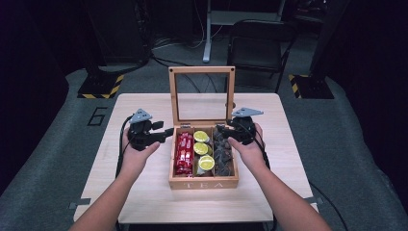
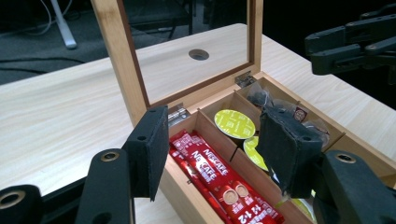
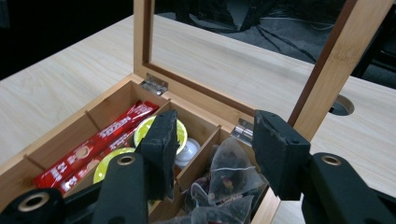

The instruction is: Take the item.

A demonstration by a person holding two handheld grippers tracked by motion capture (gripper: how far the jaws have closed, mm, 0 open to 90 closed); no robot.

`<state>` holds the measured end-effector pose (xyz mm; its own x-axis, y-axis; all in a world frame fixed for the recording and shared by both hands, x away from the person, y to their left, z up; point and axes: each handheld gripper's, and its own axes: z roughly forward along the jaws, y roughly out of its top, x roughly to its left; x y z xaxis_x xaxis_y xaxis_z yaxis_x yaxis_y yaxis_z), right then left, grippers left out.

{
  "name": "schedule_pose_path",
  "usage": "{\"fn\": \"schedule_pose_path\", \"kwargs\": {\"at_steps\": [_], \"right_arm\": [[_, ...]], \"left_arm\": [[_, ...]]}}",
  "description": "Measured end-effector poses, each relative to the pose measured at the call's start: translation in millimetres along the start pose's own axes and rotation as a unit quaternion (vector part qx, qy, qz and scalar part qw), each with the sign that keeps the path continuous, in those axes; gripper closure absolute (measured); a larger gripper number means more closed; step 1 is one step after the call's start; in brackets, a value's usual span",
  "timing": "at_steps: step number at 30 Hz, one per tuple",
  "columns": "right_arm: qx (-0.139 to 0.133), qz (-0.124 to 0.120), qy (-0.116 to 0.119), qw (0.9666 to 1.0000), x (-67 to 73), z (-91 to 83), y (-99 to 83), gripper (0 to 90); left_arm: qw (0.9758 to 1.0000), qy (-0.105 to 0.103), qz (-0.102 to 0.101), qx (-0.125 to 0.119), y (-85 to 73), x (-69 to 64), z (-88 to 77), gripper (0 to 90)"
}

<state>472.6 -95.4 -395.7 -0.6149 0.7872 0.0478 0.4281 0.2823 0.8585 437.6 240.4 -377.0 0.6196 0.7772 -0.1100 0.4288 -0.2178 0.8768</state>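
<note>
A wooden tea box [image 1: 203, 184] stands mid-table with its glass lid [image 1: 202, 70] raised upright. Red coffee sticks [image 1: 184, 152] fill its left compartment, green-topped capsules [image 1: 201, 148] the middle one, and dark tea bags [image 1: 223, 154] the right one. My left gripper [image 1: 166, 132] hovers just left of the box, level with its back half. It is open and nothing is between its pads [image 2: 149, 144], which frame the sticks [image 2: 210, 172] beyond. My right gripper [image 1: 222, 129] hangs over the back of the tea-bag compartment. It is open too, above the tea bags [image 3: 224, 177] and apart from them.
The box rests on a light wooden table [image 1: 144, 192] that has a round cable hole [image 2: 199, 54] behind the lid. Beyond the table's far edge stand a black chair [image 1: 257, 38] and a metal post [image 1: 208, 33], on a grey floor.
</note>
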Motion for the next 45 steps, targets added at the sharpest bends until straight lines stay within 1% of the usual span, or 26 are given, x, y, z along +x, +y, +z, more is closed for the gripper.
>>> {"fn": "schedule_pose_path", "kwargs": {"at_steps": [2,4,6,8,10,12,13,14,15,19,20,22,23,25,26,29,31,32,33,34,35,38,41,43,44,45], "right_arm": [[0.001,-0.005,-0.001,1.0,0.9,-0.9,-0.3,50.0],[0.003,-0.009,0.003,0.9999,3.1,-2.2,-2.3,49.7],[0.004,-0.013,0.003,0.9999,5.0,-2.3,-4.2,47.1],[0.005,-0.02,0.0,0.9998,7.1,-2.2,-6.3,42.9],[0.008,-0.019,0.002,0.9998,9.2,-2.0,-8.8,39.2],[0.008,-0.022,0.017,0.9996,12.5,-1.1,-12.4,39.1],[0.008,-0.022,0.017,0.9996,12.5,-1.1,-12.4,39.1],[0.01,-0.026,0.021,0.9994,13.6,-0.8,-13.5,39.1],[0.012,-0.025,0.029,0.9992,16.8,-0.8,-15.8,39.0],[0.013,-0.032,0.038,0.9987,19.5,-0.5,-17.6,38.5],[0.017,-0.031,0.044,0.9984,21.0,-0.7,-18.8,38.3],[0.02,-0.032,0.046,0.9982,22.2,-0.8,-19.8,38.3],[0.02,-0.038,0.053,0.9976,23.9,-1.4,-21.6,38.3],[0.021,-0.037,0.059,0.9974,25.2,-1.9,-23.1,38.4],[0.023,-0.04,0.065,0.9968,26.8,-2.2,-25.0,38.6],[0.028,-0.051,0.073,0.9957,30.6,-3.6,-28.5,38.7],[0.029,-0.049,0.084,0.9948,34.3,-5.6,-31.5,38.5],[0.029,-0.049,0.084,0.9948,34.3,-5.6,-31.5,38.5],[0.033,-0.054,0.089,0.994,35.6,-5.6,-32.2,38.4],[0.037,-0.056,0.088,0.9939,37.7,-6.1,-32.9,38.3],[0.04,-0.06,0.094,0.993,41.2,-6.2,-34.3,38.0],[0.042,-0.065,0.097,0.9922,44.6,-6.0,-35.9,37.7],[0.044,-0.071,0.103,0.9912,48.5,-4.9,-38.2,37.4],[0.048,-0.071,0.103,0.991,52.2,-4.1,-40.1,37.2],[0.049,-0.079,0.103,0.9904,53.7,-2.8,-41.2,37.0],[0.049,-0.079,0.103,0.9904,53.7,-2.8,-41.2,37.0]], "left_arm": [[1.0,0.003,0.006,-0.001,0.0,-0.2,-2.3,43.2],[1.0,0.005,0.006,-0.005,-0.1,-0.3,-3.8,43.3],[1.0,0.001,0.0,0.001,-0.4,-0.3,-4.6,43.2],[0.9999,0.008,0.01,0.008,-1.3,-1.5,-4.5,43.2],[0.9997,0.013,0.015,0.01,-2.4,-2.2,-3.9,43.1],[0.9997,0.014,0.016,0.012,-3.4,-2.4,-4.3,43.1],[0.9997,0.015,0.018,0.012,-3.8,-2.7,-4.3,43.1],[0.9995,0.018,0.023,0.012,-4.2,-3.2,-4.2,43.1],[0.9994,0.017,0.024,0.015,-4.2,-3.1,-4.3,43.1],[0.9993,0.017,0.028,0.017,-4.7,-3.2,-4.4,41.7],[0.9993,0.016,0.028,0.016,-4.8,-3.2,-4.3,41.4],[0.9993,0.013,0.031,0.017,-5.1,-3.8,-4.7,41.0],[0.9993,0.015,0.031,0.014,-5.6,-4.4,-4.3,40.7],[0.9992,0.014,0.034,0.017,-6.2,-5.6,-4.4,40.6],[0.9992,0.015,0.034,0.017,-6.4,-6.1,-4.3,40.6],[0.9992,0.015,0.035,0.015,-7.1,-7.5,-4.4,40.7],[0.9991,0.015,0.036,0.015,-7.4,-7.8,-4.9,40.7],[0.9991,0.015,0.037,0.015,-7.8,-8.0,-5.2,40.7],[0.999,0.016,0.038,0.016,-8.2,-8.2,-5.4,40.6],[0.9991,0.015,0.037,0.017,-8.5,-8.4,-5.7,40.6],[0.999,0.016,0.037,0.016,-8.8,-8.5,-5.9,40.6],[0.9989,0.017,0.041,0.018,-9.2,-8.2,-7.7,40.7],[0.9989,0.017,0.04,0.017,-10.1,-9.0,-8.5,39.5],[0.9989,0.016,0.04,0.017,-10.6,-9.7,-9.1,39.4],[0.9989,0.016,0.04,0.016,-10.6,-9.7,-9.3,39.2],[0.999,0.015,0.04,0.016,-10.8,-9.7,-9.4,39.2]]}}
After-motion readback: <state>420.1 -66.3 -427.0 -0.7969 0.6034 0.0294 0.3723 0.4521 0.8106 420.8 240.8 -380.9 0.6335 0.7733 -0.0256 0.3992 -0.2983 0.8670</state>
